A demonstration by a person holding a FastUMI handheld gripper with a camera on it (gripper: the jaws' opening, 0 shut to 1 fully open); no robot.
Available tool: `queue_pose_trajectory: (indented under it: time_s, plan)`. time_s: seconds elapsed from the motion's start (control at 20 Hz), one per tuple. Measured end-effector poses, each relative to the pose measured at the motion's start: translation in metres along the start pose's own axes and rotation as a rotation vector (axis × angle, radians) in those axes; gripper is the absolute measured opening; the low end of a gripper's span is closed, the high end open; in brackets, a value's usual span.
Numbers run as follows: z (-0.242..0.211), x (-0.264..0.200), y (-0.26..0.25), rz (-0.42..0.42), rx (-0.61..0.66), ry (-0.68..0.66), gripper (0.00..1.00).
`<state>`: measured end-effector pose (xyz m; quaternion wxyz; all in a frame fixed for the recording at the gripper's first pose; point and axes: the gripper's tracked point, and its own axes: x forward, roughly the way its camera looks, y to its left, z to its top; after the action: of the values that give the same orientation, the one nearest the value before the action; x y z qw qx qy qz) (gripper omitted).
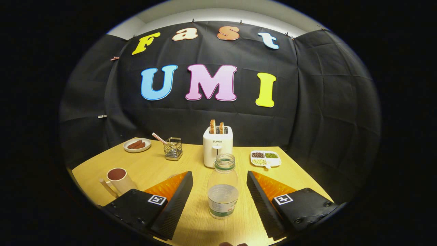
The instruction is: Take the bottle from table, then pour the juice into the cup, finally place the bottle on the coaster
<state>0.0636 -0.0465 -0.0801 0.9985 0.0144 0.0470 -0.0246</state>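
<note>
A clear plastic bottle (223, 187) with no cap stands upright on the wooden table (157, 167), partly filled with clear liquid. It sits between my two fingers with a gap on each side. My gripper (220, 186) is open. A pale cup (119, 180) with a handle and a dark inside stands to the left, just beyond the left finger (177, 196). I see no coaster.
Beyond the bottle stands a white toaster (217, 146) with two slices of toast. A wire holder (173, 149) with a striped straw and a plate of sausages (137, 145) lie at the back left. A divided dish of beans (265, 158) sits at the back right.
</note>
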Motion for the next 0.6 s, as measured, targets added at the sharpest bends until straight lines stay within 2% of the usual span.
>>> queue_pose_trajectory:
  time_s: [0.4, 0.6]
  plan:
    - [-0.033, 0.019, -0.002, 0.015, 0.006, 0.041, 0.98]
    - [-0.048, 0.030, -0.008, -0.005, 0.027, 0.060, 0.97]
